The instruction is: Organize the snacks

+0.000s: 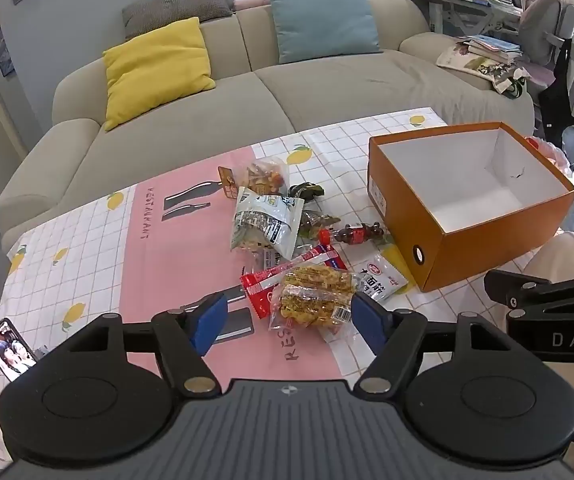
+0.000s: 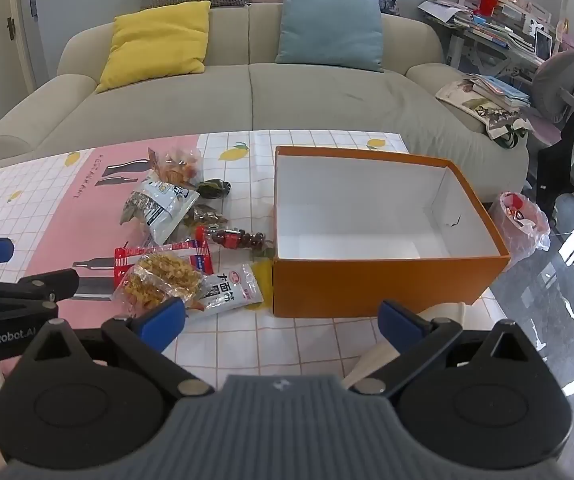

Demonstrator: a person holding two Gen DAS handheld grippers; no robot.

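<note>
An empty orange box (image 1: 487,256) (image 2: 387,284) with a white inside stands on the right of the table. Left of it lies a heap of snacks: a clear packet of yellow crisps (image 1: 315,300) (image 2: 163,280), a red packet (image 1: 263,284), a white packet with black characters (image 1: 383,280) (image 2: 231,284), a white-green bag (image 1: 265,220) (image 2: 163,208) and a cola-bottle sweet (image 1: 359,234) (image 2: 235,238). My left gripper (image 1: 289,320) is open around the near end of the yellow packet, with only the right pad at the packet's edge. My right gripper (image 2: 283,320) is wide open over bare cloth in front of the box.
A lit phone (image 1: 9,350) lies at the table's near left corner. A sofa (image 2: 247,92) with cushions runs behind the table. A bin lined with a plastic bag (image 2: 521,224) stands on the floor right of the box. The checked tablecloth (image 2: 287,344) covers the table.
</note>
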